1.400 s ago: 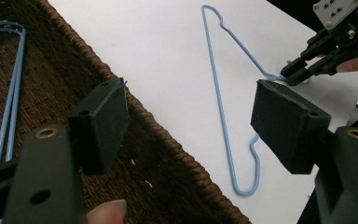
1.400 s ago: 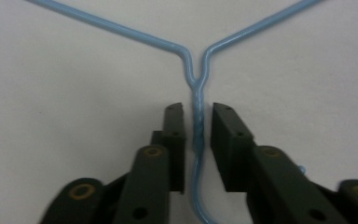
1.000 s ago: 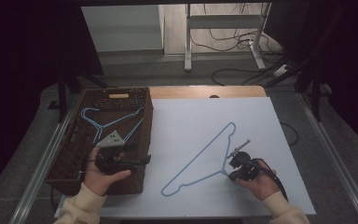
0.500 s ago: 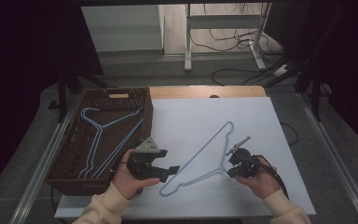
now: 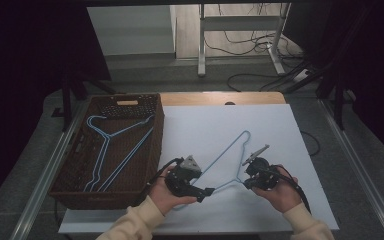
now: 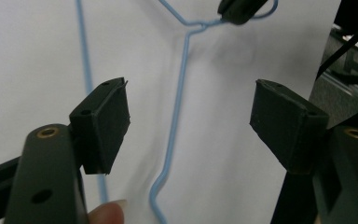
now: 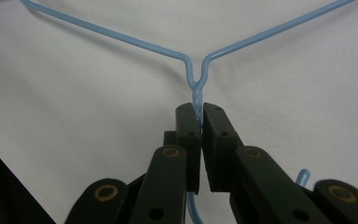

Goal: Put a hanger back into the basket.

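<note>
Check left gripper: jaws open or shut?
Open. The left gripper has its pads wide apart, and the blue hanger wire runs untouched between them.

No text, label, brand, number or sign can be read anywhere in these pictures.
</note>
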Motion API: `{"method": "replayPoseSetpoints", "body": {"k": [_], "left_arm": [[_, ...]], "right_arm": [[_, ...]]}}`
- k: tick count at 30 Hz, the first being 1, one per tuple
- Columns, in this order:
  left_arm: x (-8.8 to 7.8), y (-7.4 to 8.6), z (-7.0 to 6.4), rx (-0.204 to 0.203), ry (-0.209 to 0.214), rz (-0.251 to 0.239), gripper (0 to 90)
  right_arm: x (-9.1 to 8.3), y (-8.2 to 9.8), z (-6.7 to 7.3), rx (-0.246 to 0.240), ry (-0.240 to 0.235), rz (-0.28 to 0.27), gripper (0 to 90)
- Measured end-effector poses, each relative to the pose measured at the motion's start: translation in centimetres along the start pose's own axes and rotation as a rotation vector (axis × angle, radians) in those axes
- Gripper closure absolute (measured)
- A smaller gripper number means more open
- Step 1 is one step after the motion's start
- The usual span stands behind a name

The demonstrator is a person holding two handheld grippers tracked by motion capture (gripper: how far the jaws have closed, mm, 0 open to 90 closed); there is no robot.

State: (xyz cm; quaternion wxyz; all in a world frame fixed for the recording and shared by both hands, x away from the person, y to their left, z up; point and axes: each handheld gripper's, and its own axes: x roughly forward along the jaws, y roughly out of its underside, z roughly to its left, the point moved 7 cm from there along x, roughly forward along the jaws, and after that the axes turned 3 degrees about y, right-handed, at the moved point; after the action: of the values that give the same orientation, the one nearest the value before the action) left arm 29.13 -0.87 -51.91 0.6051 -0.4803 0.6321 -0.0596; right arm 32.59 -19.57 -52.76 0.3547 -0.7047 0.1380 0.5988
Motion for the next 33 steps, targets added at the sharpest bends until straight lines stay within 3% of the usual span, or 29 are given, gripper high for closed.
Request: {"method": "replayPoseSetpoints", "body": {"k": [6,13,21,28,33], "left_arm": [[3.4,0.0,0.1,-0.01,0.014,0.048,33.1],[5.6,0.3,0.9,-0.006,-0.001,0.086,43.2],[6.4,0.4,1.4,-0.01,-0.018,0.099,64.1],[6.7,0.5,1.4,-0.017,0.005,0.11,80.4],[6.3,0.4,1.3,-0.014,0.008,0.109,83.6]], "right_arm": [[-0.3,-0.2,0.3,-0.009,0.007,-0.007,85.7],[-0.6,-0.4,0.4,-0.017,0.01,-0.014,85.7],[-1.0,-0.7,0.7,-0.02,0.011,-0.025,85.6],[-1.3,-0.9,0.7,-0.031,0.014,-0.042,85.6],[-1.5,-1.1,0.5,-0.042,0.01,-0.092,84.4]]}}
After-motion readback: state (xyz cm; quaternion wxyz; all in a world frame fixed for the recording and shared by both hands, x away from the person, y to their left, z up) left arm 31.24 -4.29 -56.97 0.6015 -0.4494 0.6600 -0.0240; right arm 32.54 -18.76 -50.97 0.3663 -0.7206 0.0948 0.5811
